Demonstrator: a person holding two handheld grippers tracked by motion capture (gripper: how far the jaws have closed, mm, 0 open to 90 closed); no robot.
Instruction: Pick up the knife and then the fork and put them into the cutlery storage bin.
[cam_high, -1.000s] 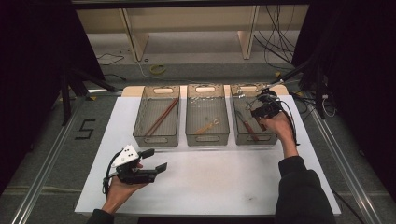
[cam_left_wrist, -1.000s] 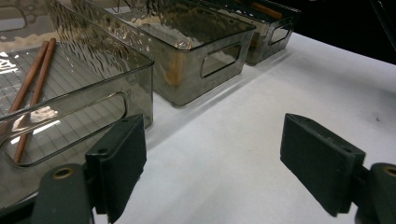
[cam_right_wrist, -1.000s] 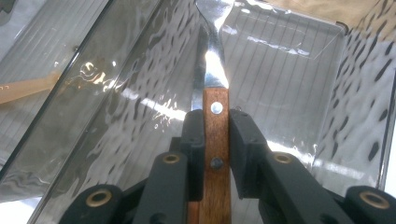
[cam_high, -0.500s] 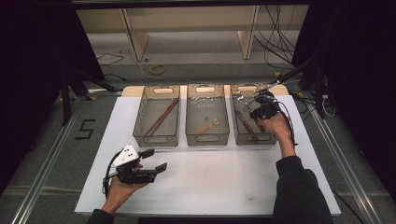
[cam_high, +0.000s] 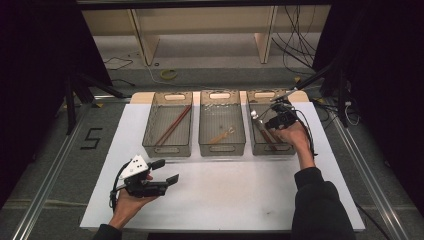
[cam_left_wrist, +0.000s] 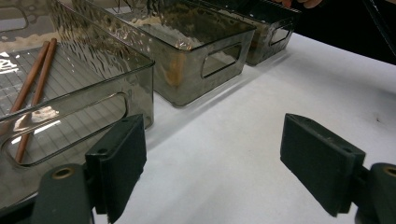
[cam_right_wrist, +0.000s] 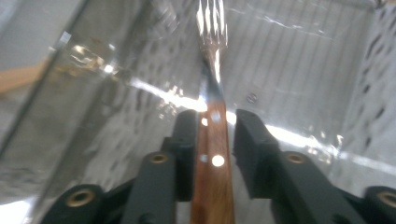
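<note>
My right gripper (cam_high: 267, 120) reaches into the right clear bin (cam_high: 272, 149) at the back of the white table. In the right gripper view a fork (cam_right_wrist: 212, 56) with a brown wooden handle lies between the jaws of the right gripper (cam_right_wrist: 212, 121). They have just been opening, and a gap shows beside the handle on the right. From above, the fork (cam_high: 265, 136) slants inside that bin. My left gripper (cam_high: 166, 171) rests open near the front left with nothing between its jaws, and in its own view the left gripper (cam_left_wrist: 212, 140) faces the bins.
Three clear bins stand in a row at the back. The left bin (cam_high: 168, 148) holds two brown chopsticks (cam_high: 172, 125), and the chopsticks (cam_left_wrist: 32, 88) also show in the left gripper view. The middle bin (cam_high: 222, 147) holds a small wooden utensil (cam_high: 222, 135). White tabletop (cam_high: 225, 195) stretches in front.
</note>
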